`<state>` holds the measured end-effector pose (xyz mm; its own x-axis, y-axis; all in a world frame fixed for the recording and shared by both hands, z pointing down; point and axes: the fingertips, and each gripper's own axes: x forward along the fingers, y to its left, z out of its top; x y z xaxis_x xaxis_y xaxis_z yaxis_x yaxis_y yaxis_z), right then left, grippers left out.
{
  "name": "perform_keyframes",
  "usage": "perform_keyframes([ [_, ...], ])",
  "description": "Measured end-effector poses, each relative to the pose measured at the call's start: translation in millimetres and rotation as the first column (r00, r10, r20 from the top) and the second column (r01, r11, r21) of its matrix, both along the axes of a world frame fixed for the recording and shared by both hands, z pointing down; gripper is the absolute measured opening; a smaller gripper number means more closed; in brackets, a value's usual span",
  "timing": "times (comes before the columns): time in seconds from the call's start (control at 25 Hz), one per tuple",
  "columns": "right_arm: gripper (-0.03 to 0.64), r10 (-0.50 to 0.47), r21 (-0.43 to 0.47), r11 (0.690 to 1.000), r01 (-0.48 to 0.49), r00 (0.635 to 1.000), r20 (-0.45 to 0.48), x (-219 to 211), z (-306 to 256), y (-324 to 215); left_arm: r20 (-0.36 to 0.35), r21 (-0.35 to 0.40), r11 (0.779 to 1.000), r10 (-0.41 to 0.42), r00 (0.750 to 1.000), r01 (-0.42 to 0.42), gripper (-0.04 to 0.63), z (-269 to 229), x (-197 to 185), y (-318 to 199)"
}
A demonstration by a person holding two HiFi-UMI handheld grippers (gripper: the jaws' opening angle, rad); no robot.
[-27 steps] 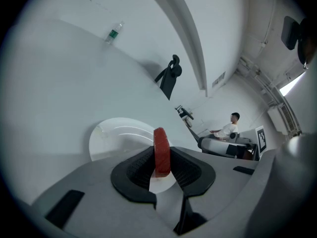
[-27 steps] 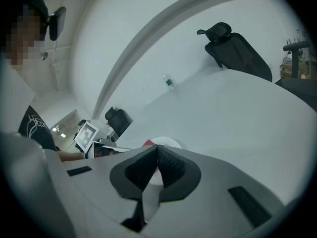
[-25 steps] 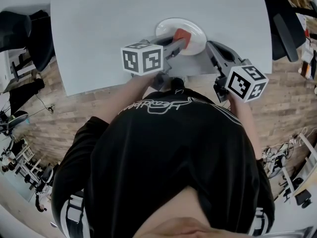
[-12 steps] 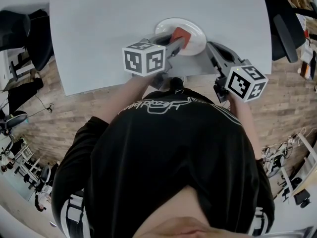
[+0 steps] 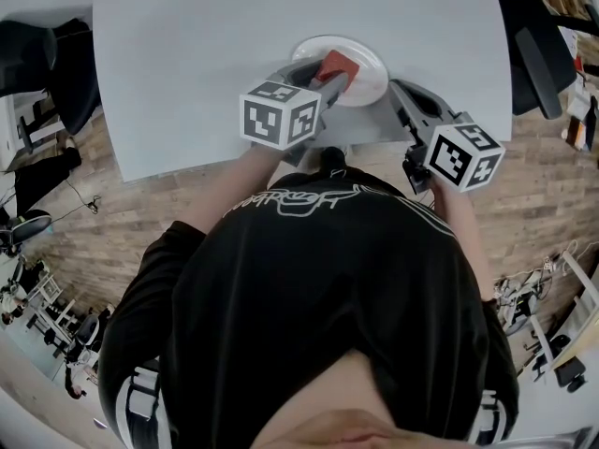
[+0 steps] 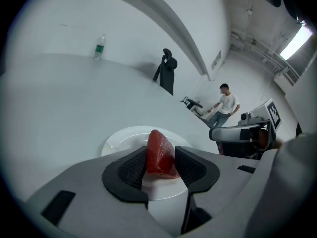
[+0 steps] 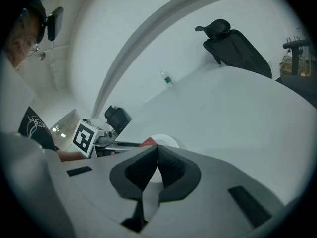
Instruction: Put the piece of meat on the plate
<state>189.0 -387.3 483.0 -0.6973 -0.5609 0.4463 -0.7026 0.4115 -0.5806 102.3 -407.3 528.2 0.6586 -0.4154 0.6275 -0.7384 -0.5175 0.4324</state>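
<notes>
Two grippers are at the plate (image 6: 117, 139): we are letting go with our left gripper (image 6: 161, 152), whose jaws have just been opening, so the piece of meat (image 6: 158, 144) is standing loose between them on the plate. We are holding our right gripper (image 7: 157, 151) closed, empty, just beside the plate, clear of the drop.

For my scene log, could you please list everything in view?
table: one, white, under everything
plate: one, white, table's near edge
meat: one, red, on plate between left jaws
bottle: one, clear, table's far side
chairs: two, black, at table's ends
bystander: one, white shirt, background
floor: one, brown planks, around table
shirt: one, black, on the person
left gripper: one, grey, jaws just opened round meat
right gripper: one, grey, shut, beside plate
</notes>
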Motion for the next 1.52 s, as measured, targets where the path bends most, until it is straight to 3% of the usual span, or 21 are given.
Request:
perform_keyframes([
  [0.48, 0.006, -0.014, -0.012, 1.000, 0.014, 1.000, -0.013, -1, 7, 2, 0.036, 0.023, 1.000, -0.017, 0.999, 0.016, 0.195, 1, -8, -6],
  [0.72, 0.006, -0.019, 0.003, 1.000, 0.019, 1.000, -0.016, -3, 0, 1, -0.030, 0.029, 0.998, -0.046, 0.998, 0.047, 0.199, -17, -9, -8],
  [0.92, 0.006, -0.023, 0.027, 0.999, 0.024, 1.000, -0.013, -7, -10, 0, -0.127, 0.024, 0.997, -0.064, 0.990, 0.067, 0.198, -44, -11, -3],
  [1.0, 0.006, -0.029, 0.036, 0.999, 0.029, 0.999, -0.018, -12, -15, 2, -0.175, 0.020, 0.997, -0.066, 0.982, 0.071, 0.163, -57, -14, 2],
  [1.12, 0.007, -0.042, 0.058, 0.997, 0.043, 0.999, -0.028, -29, -28, 10, -0.236, 0.032, 0.997, -0.063, 0.970, 0.072, 0.044, -81, -29, 15],
  [1.2, 0.006, -0.049, 0.074, 0.996, 0.051, 0.998, -0.040, -38, -36, 17, -0.261, 0.048, 0.997, -0.053, 0.964, 0.068, 0.015, -95, -37, 27],
  [1.52, 0.006, -0.028, 0.152, 0.988, 0.036, 0.998, -0.054, -64, -70, 53, -0.270, 0.128, 0.992, 0.052, 0.961, -0.018, 0.008, -124, -48, 77],
])
